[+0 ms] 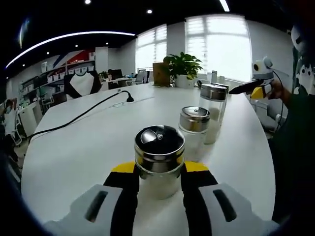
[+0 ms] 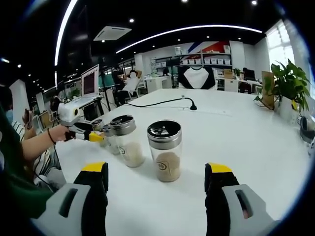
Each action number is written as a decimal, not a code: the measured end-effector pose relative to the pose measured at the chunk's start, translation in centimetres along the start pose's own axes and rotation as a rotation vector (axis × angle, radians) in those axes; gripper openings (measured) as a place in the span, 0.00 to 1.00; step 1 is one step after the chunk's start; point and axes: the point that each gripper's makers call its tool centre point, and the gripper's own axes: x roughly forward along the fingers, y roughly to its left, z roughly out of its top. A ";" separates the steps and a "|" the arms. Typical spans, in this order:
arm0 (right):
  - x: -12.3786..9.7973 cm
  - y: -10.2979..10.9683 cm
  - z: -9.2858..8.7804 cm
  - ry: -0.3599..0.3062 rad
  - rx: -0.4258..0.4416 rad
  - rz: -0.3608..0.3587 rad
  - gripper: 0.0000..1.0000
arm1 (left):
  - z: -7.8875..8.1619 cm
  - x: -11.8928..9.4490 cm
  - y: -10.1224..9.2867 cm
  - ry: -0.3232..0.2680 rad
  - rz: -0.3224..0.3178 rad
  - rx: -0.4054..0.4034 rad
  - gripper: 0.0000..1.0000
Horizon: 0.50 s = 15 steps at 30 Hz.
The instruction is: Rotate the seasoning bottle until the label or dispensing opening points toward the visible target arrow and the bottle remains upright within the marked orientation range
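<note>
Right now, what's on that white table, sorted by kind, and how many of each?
Seasoning bottles: 3, the near one between the left claw's jaws, a middle one, a tall one
Black cable: 1
Potted plant: 1
Total: 5

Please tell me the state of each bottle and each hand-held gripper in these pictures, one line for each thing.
Nearest seasoning bottle: upright, lid on, between the jaws.
Middle bottle: upright, lid on, free.
Tall bottle: upright, lid on, free.
Left hand-held gripper: closed around the nearest bottle.
Right hand-held gripper: open, holding nothing.
</note>
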 end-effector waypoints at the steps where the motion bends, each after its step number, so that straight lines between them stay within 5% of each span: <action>1: 0.0 0.0 0.0 0.000 0.002 0.000 0.82 | 0.0 0.0 0.0 0.000 0.006 -0.007 0.35; 15: 0.0 -0.2 -0.3 0.004 0.011 0.000 0.81 | -0.1 -0.1 0.4 -0.012 0.153 -0.081 0.35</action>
